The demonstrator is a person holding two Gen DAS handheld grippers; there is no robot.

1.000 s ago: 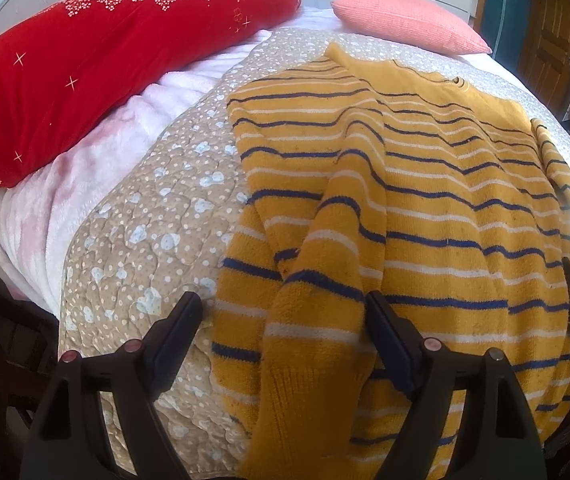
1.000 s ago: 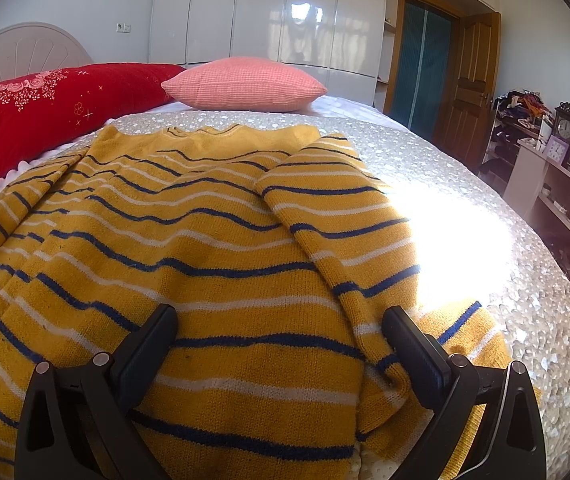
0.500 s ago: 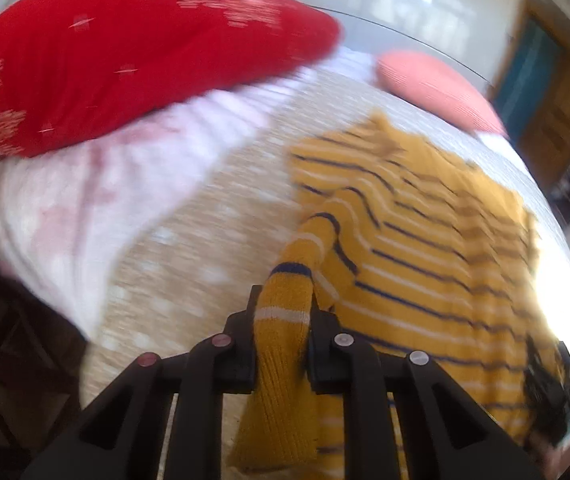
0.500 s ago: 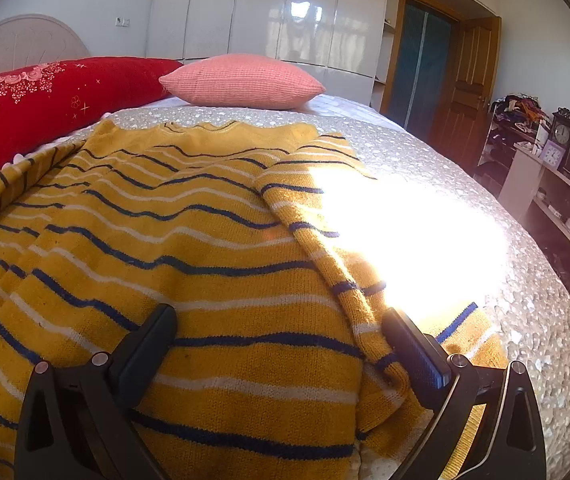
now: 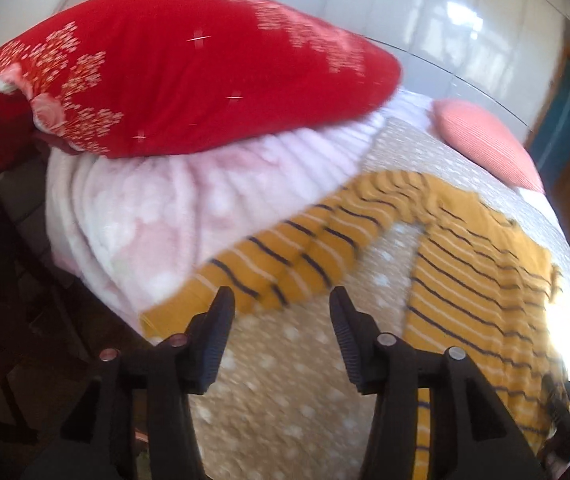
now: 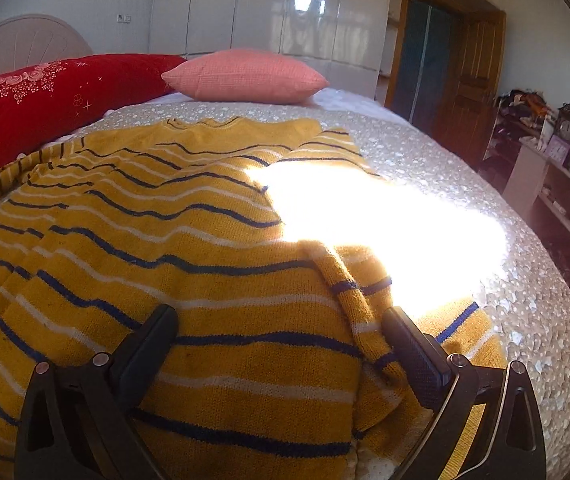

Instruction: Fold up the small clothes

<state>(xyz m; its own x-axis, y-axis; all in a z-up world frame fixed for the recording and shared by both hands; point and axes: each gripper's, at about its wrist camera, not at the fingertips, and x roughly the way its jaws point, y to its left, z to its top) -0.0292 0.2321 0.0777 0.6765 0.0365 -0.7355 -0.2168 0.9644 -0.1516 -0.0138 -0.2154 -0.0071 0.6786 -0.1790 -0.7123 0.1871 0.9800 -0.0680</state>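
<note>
A yellow sweater with navy and white stripes lies flat on the bed; its body also shows in the left wrist view. Its left sleeve is stretched out sideways across the quilt toward the pink blanket. My left gripper is open and empty just behind the sleeve's cuff end. My right gripper is open, its fingers resting low over the sweater's hem, with the folded right sleeve by its right finger.
A red embroidered pillow and a pink fluffy blanket lie at the bed's left. A pink cushion sits at the head. A dotted beige quilt covers the bed. A door and a shelf unit stand to the right.
My left gripper closed on the left sleeve, pulled it out sideways off the sweater's body, then opened and let it go. The right gripper barely moved.
</note>
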